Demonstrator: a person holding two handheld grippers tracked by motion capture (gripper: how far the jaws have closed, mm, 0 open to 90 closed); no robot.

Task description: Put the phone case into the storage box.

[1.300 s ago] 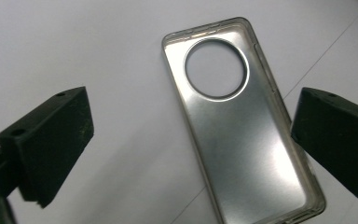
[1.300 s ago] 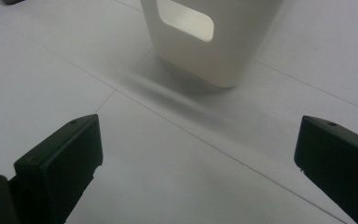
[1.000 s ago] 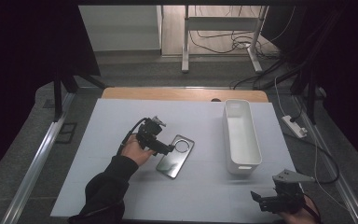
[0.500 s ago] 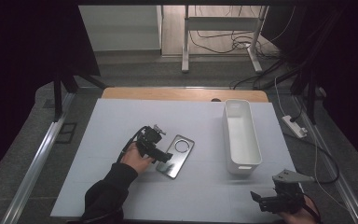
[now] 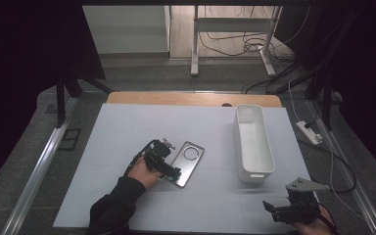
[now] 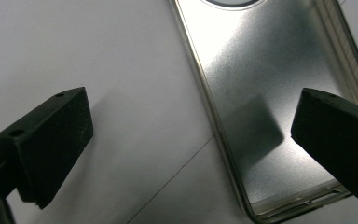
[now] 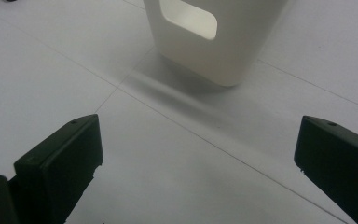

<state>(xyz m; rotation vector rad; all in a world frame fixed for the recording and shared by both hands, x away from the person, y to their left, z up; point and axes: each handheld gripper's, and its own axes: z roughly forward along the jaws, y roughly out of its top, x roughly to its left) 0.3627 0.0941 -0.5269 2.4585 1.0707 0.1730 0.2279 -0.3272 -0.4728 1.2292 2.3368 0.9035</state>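
Ideally the wide-open, empty left gripper (image 6: 191,144) lowers squarely astride the phone case's (image 6: 279,116) near edge before closing, right gripper (image 5: 293,209) open, idle.

Dim, dark surroundings; soft overhead shadows.

Silvery phone case (image 5: 188,163) flat on table
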